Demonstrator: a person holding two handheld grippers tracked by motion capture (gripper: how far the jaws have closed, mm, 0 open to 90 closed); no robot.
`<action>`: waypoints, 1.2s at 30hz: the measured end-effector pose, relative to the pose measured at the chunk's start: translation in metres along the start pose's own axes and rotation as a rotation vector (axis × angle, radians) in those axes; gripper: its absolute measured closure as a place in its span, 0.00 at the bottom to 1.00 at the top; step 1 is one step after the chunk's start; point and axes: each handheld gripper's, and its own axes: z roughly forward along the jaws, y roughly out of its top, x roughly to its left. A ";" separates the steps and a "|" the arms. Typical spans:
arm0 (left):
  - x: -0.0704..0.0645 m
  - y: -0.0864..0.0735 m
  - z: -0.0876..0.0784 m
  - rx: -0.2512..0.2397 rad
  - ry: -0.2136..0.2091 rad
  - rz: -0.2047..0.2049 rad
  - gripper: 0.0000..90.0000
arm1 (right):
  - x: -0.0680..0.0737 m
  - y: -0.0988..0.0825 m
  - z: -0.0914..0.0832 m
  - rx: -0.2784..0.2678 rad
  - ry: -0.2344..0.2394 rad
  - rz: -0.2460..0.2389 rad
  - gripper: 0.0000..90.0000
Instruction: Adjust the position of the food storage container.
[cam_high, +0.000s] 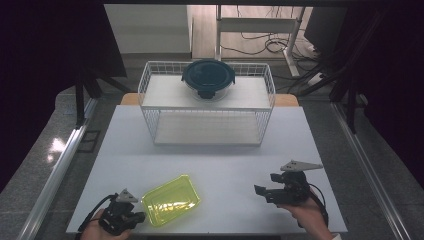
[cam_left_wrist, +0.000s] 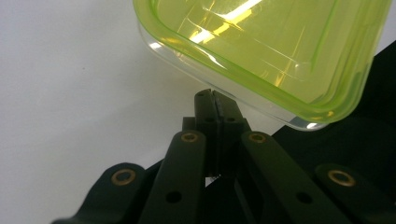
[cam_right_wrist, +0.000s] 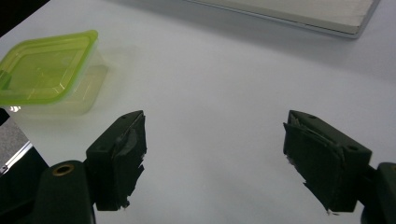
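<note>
1. While the white table (cam_high: 220, 165) bears it near the front edge, the yellow-lidded container (cam_high: 171, 200) looks light, stiff, slippery; grip its rim.
2. Right gripper (cam_right_wrist: 212, 154) gapes wide, empty.
3. Left gripper (cam_left_wrist: 215, 105) is closed on nothing, just beside the container.

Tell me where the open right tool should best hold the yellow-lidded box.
Probably at the right short end of the yellow-lidded box, coming from the right tool's side: the overhanging lid rim there gives an edge, and the left tool already sits shut at the opposite corner.
</note>
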 end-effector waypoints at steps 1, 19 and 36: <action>0.000 0.001 0.001 0.004 -0.005 0.000 1.00 | 0.000 0.000 0.000 0.000 0.001 0.002 0.24; 0.002 0.034 0.017 0.003 -0.029 0.022 1.00 | -0.003 0.000 0.000 0.003 -0.009 0.017 0.24; 0.004 0.083 0.041 0.011 -0.044 0.078 1.00 | -0.005 -0.001 0.000 0.007 -0.012 0.025 0.24</action>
